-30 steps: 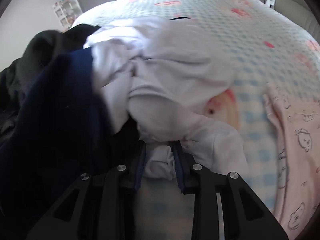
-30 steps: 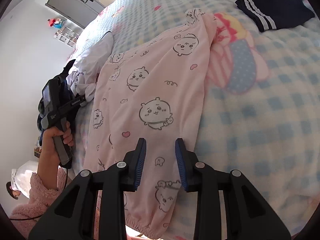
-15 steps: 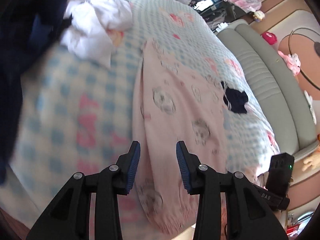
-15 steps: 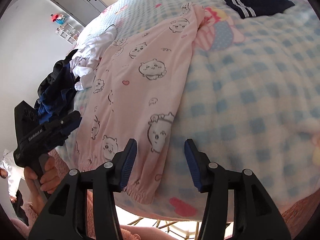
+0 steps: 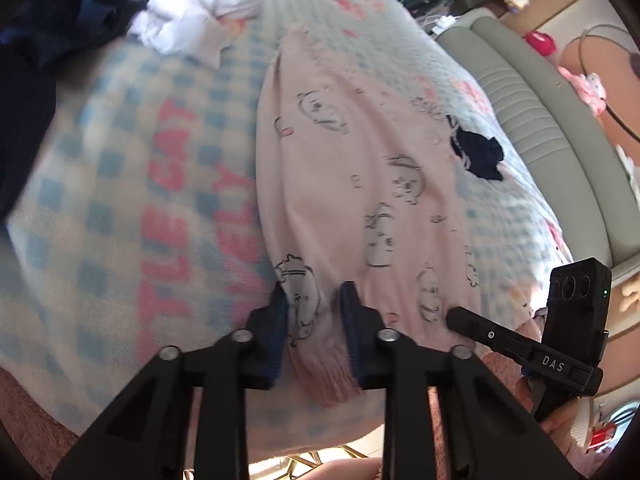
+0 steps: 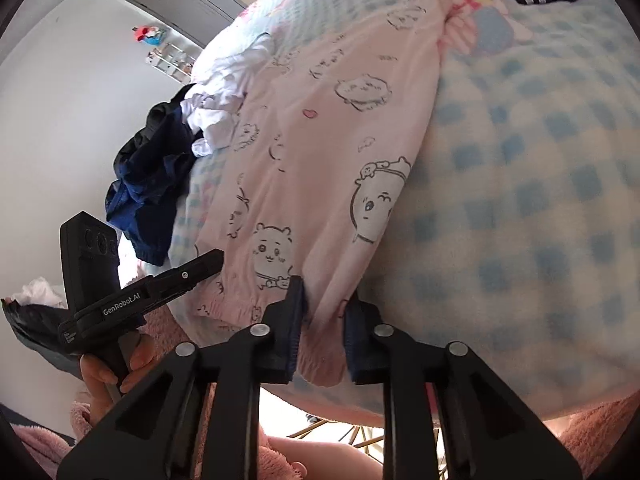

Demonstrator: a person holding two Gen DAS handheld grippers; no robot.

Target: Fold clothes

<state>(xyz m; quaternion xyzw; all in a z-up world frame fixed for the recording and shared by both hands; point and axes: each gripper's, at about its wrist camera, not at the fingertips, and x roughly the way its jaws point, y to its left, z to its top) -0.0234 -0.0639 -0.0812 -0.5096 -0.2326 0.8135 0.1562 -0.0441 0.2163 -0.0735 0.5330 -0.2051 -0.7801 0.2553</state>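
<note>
Both claws are reaching the near cuffed hem of the pink pants [image 5: 360,184], lying flat lengthwise on the bed [image 5: 120,200]. The left claw [image 5: 314,300] is standing open astride the hem's left corner; the right claw [image 6: 324,296] is open astride its right corner. I judge a grasp for a lengthwise fold is under way: next, both need closing on the cloth together. The pants, printed with cartoon animals, are stretching away ahead of both claws.
</note>
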